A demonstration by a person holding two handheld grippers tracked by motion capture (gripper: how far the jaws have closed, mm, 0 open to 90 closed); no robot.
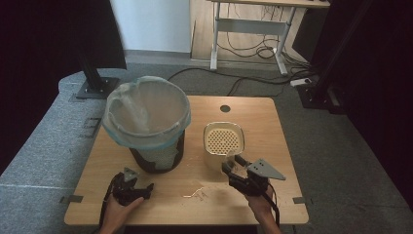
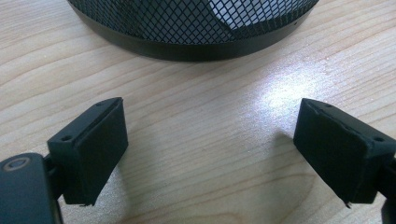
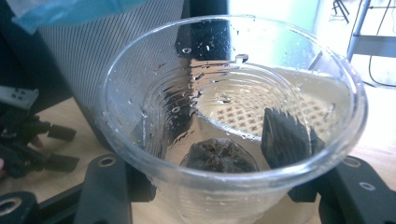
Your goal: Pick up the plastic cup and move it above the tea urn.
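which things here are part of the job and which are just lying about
In the job:
- clear plastic cup with a dark lump inside, clamped in the right tongs
- cream strainer container
- lined mesh bin

Lying about:
- pale scraps on the table
- left tongs, open, idle
- floor cables

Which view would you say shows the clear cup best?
The right gripper view: the cup is close, wet inside, with a dark lump at its bottom. The high view shows it small in the right gripper.

Clear cup (image 3: 233,116), black mesh bin (image 1: 158,158), cream strainer (image 1: 223,139)
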